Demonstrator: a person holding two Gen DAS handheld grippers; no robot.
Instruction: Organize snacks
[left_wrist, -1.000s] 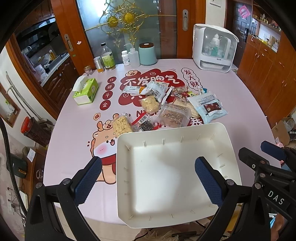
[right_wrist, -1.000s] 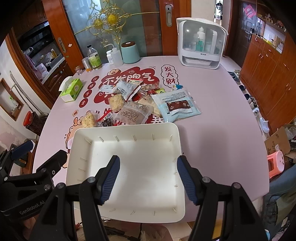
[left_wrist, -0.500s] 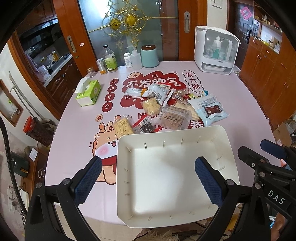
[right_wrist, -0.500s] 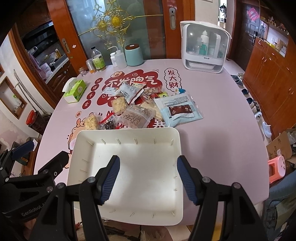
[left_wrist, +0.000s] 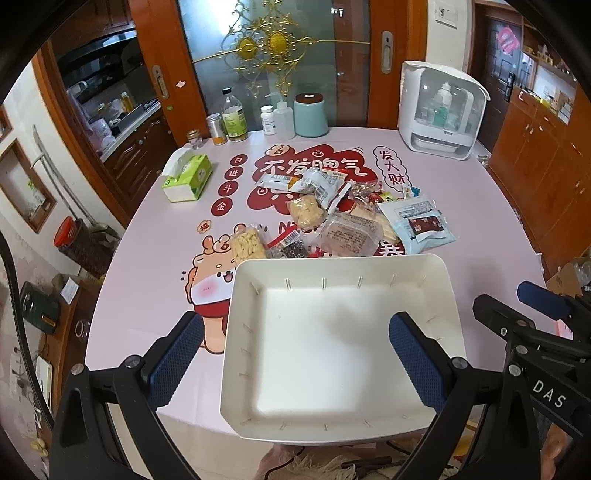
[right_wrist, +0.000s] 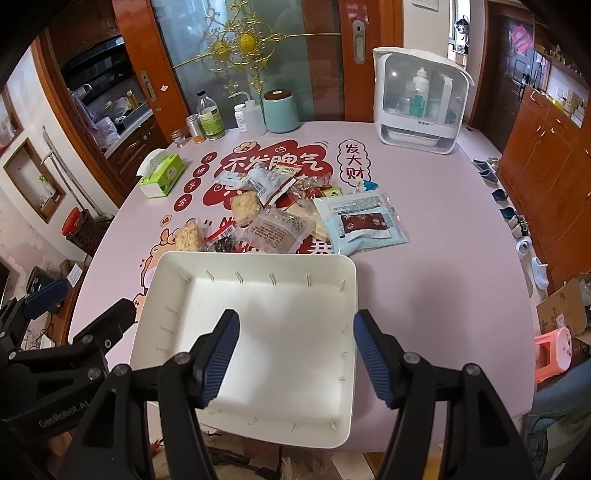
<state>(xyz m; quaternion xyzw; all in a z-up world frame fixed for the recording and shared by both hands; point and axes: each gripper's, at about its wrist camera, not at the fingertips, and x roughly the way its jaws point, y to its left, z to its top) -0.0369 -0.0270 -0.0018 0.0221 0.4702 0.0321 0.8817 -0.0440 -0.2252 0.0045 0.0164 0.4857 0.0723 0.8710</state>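
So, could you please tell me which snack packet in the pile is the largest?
The light blue packet with a dark red window, at the pile's right end; the others are smaller, mostly clear.

Wooden cabinets (left_wrist: 546, 155) flank a gold-ornamented glass door (left_wrist: 273, 59).

Green tissue box (left_wrist: 187, 177) at ten o'clock on the table (left_wrist: 480, 206). Bottles (left_wrist: 234, 120) and teal canister (left_wrist: 311, 115) at twelve; white appliance (left_wrist: 439, 110), possibly a sterilizer, at one.
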